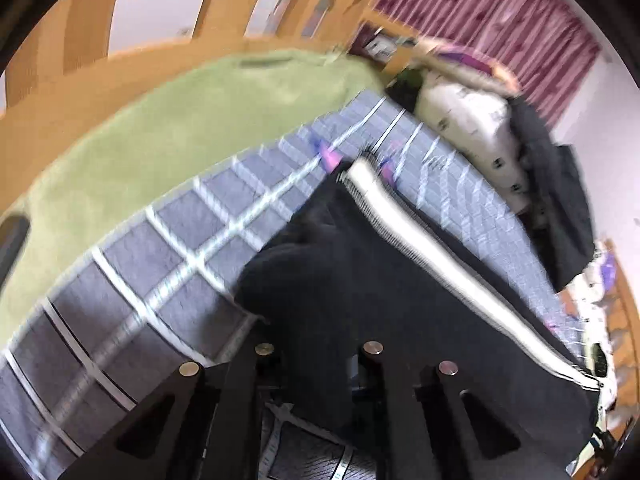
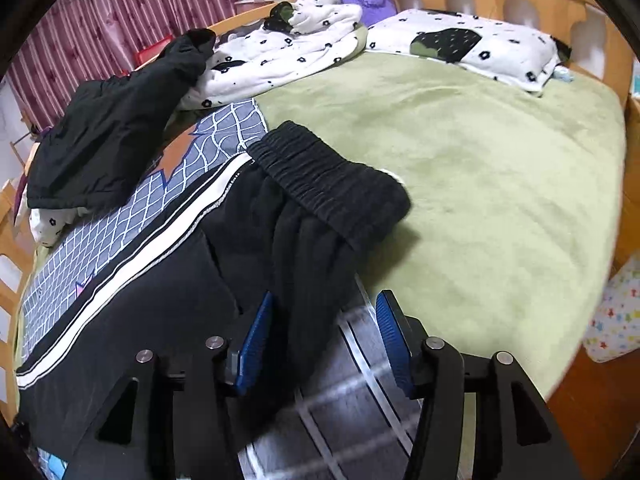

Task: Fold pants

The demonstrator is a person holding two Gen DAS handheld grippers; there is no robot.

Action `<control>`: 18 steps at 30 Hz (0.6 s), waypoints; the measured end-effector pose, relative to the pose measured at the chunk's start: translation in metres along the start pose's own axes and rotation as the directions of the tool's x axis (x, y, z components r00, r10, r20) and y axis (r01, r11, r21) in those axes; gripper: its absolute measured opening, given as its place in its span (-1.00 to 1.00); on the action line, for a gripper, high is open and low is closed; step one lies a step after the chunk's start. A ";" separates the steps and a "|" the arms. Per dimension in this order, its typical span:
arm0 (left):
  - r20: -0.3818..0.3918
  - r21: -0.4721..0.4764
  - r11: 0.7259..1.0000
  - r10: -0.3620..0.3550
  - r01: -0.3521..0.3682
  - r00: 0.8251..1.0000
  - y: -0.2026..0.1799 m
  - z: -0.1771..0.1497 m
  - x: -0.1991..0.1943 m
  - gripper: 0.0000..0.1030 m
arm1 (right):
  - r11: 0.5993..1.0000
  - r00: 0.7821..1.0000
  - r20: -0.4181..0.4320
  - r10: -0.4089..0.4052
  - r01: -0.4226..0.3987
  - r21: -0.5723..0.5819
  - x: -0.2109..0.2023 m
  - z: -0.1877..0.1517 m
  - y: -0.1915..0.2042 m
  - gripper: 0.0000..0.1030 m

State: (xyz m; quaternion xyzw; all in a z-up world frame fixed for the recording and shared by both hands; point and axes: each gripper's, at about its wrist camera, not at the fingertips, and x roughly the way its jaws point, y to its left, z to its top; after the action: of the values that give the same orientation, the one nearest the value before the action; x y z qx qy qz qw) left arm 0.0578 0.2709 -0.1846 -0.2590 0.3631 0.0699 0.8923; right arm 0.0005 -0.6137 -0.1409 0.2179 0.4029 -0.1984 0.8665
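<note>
While the left tongs [image 1: 316,364] pinch the black pants [image 2: 168,280] lying on the grid blanket [image 2: 120,216] and the right tongs [image 2: 320,340] stand half open around a fold, it may slip.

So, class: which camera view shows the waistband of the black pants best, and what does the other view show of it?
The right wrist view: the waistband lies sharp and unobstructed on the green blanket, its gathered elastic plain. The left wrist view is blurred; there the pants show a white stripe, but no waistband can be made out.
</note>
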 end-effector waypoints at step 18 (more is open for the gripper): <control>-0.207 0.239 0.952 -0.143 0.191 0.968 -0.039 -0.012 -0.059 0.15 | 0.843 0.975 -0.020 0.221 -0.202 -0.499 -0.010 -0.015 0.259 0.17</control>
State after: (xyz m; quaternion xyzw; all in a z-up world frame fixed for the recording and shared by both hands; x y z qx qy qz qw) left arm 0.0194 0.2352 -0.1352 -0.1763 0.4280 -0.0785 0.8829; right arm 0.1205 -0.3900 -0.0852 0.0264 0.3972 0.0048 0.9173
